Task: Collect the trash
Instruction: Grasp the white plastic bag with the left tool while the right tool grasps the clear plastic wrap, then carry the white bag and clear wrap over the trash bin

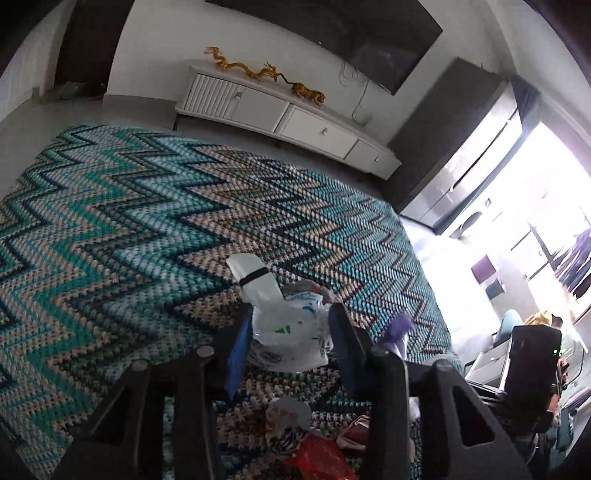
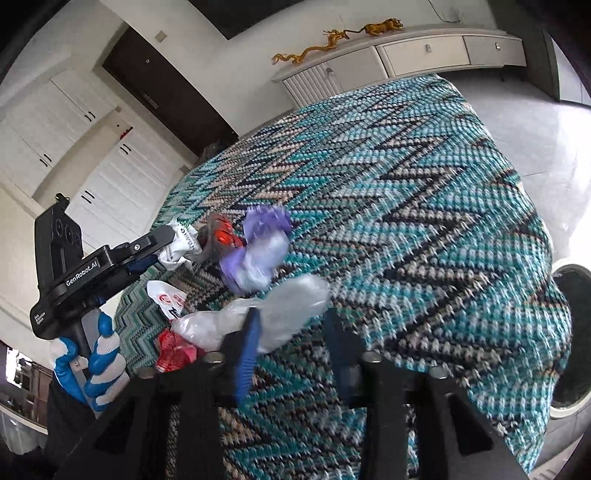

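Left tongs [image 1: 286, 341] pinching a crumpled white plastic bag [image 1: 284, 332] with green and blue print, blue pads snug against both sides of it, lifted a bit over the teal zigzag knit cloth [image 1: 129, 206] covering the bench. Same grab visible from the right wrist camera: left tongs [image 2: 166, 247] poking in from the left edge, white bag [image 2: 181, 245] bunched at the tips, gloved left hand [image 2: 92, 365] in blue and white wrapped around the handle below. Right tongs [image 2: 291, 332] spread wide, hovering low over the cloth, with a clear crinkled plastic wrapper [image 2: 280, 314] lying partly between the fingers; can't tell if the left pad actually touches it. Rest of the trash heaped just beyond and to the left: purple plastic wad [image 2: 258, 251] just past the clear wrapper, something grey and red [image 2: 219, 234] squeezed between the purple wad and the white bag, a white wrapper with red print [image 2: 168, 297] flat on the cloth, and a red packet [image 2: 173, 350] right by the left finger. From the left wrist view, more scraps under the tongs, including a red wrapper [image 1: 317, 458] and a striped piece [image 1: 286, 439]. White sideboard [image 1: 280, 114] against the far wall with gold dragon figurines [image 1: 243, 68] on top, dark TV [image 1: 351, 33] above. Round bin [image 2: 570, 339] on the floor past the right edge of the bench.
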`<control>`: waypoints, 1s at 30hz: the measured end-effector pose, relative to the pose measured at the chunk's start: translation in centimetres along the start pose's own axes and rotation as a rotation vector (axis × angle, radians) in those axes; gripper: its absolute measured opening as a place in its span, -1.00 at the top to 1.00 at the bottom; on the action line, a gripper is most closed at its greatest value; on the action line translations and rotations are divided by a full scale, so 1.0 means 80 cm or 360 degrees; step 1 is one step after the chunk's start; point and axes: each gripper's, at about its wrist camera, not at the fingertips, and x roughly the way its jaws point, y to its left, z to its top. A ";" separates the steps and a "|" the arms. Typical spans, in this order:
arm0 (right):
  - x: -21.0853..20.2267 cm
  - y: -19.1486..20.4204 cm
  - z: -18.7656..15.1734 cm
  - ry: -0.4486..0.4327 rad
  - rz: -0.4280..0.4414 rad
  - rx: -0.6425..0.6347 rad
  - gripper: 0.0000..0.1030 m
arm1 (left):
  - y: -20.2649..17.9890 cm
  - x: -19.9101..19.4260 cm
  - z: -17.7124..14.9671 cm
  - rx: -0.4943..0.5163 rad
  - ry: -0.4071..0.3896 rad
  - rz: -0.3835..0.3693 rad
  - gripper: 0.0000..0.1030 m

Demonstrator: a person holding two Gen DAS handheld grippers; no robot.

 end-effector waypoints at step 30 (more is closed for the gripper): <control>-0.156 0.075 -0.026 -0.0405 0.0048 -0.0186 0.91 | -0.073 -0.184 -0.024 0.0155 -0.0363 -0.0054 0.41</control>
